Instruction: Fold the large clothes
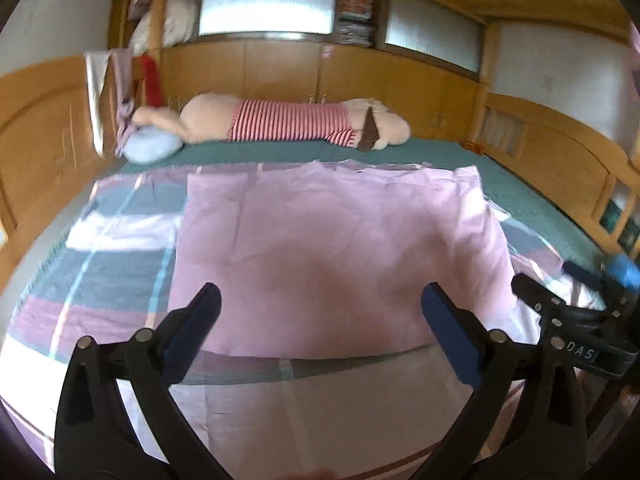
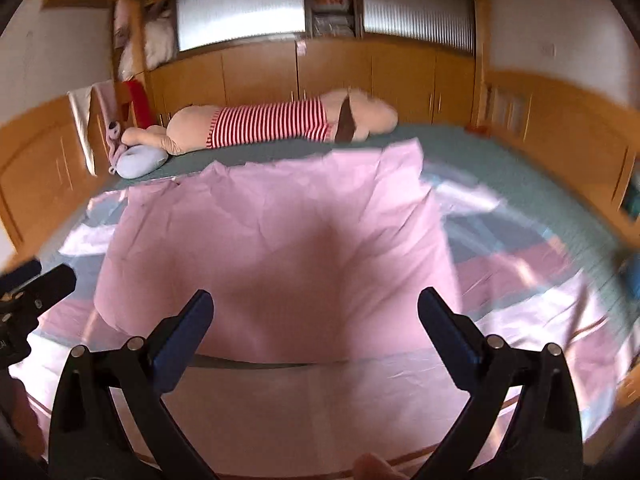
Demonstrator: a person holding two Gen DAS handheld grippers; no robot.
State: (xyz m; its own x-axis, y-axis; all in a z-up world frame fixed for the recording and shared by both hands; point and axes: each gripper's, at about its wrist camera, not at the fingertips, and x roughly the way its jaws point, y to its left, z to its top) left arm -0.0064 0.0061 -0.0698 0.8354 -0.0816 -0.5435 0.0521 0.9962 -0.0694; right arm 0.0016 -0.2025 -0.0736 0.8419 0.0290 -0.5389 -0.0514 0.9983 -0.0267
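A large pink cloth (image 1: 332,248) lies folded flat on the bed, on top of a pink, grey and white checked sheet (image 1: 112,248). It also shows in the right wrist view (image 2: 276,248), with its far right corner rumpled. My left gripper (image 1: 320,304) is open and empty, above the cloth's near edge. My right gripper (image 2: 314,308) is open and empty, also above the near edge. The right gripper shows at the right of the left wrist view (image 1: 568,304); the left one shows at the left of the right wrist view (image 2: 36,292).
A long plush toy in a red-striped shirt (image 1: 288,122) lies across the far side of the green bedspread (image 1: 520,184). A pale blue cushion (image 1: 150,146) lies at the far left. Wooden cabinets (image 1: 360,72) and bed boards surround the bed.
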